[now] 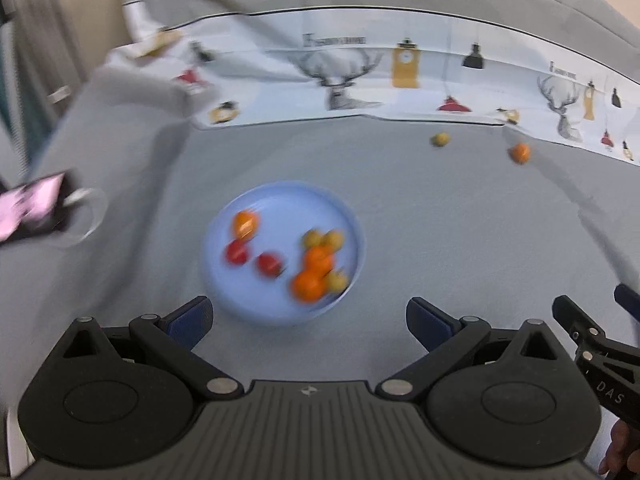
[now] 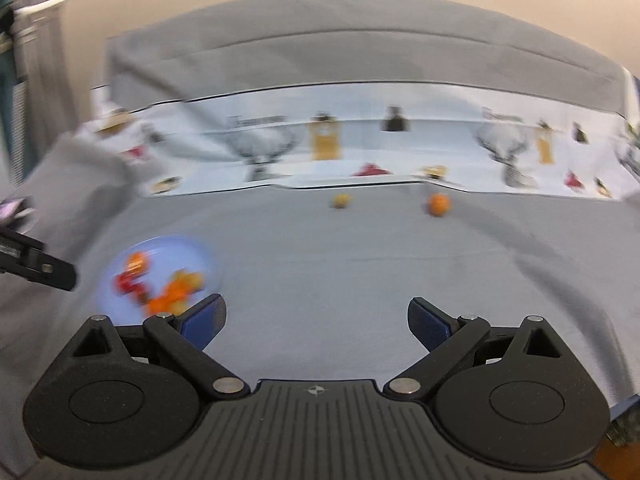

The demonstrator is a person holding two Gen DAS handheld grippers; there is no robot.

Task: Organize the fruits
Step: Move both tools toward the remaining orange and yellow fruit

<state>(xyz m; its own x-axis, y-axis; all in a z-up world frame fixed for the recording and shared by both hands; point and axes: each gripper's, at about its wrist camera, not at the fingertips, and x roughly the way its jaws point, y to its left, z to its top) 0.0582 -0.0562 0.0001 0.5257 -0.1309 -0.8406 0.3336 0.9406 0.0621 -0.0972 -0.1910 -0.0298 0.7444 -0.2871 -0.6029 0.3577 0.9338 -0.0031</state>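
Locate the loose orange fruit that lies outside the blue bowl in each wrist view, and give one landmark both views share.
Left wrist view: the loose orange fruit sits at upper right on the grey cloth, just below the printed cloth.
Right wrist view: the same fruit sits right of centre, upper middle, below that cloth's edge.
Shared landmark: the small yellow fruit just to its left.

Motion blur smears the fruit in the blue bowl (image 1: 284, 252) ahead of my left fingers; I can't name any of it. A phone-like object (image 1: 30, 210) far left is cut by the edge. My right view blurs the patterned cloth (image 2: 360, 140) beyond the fingers.
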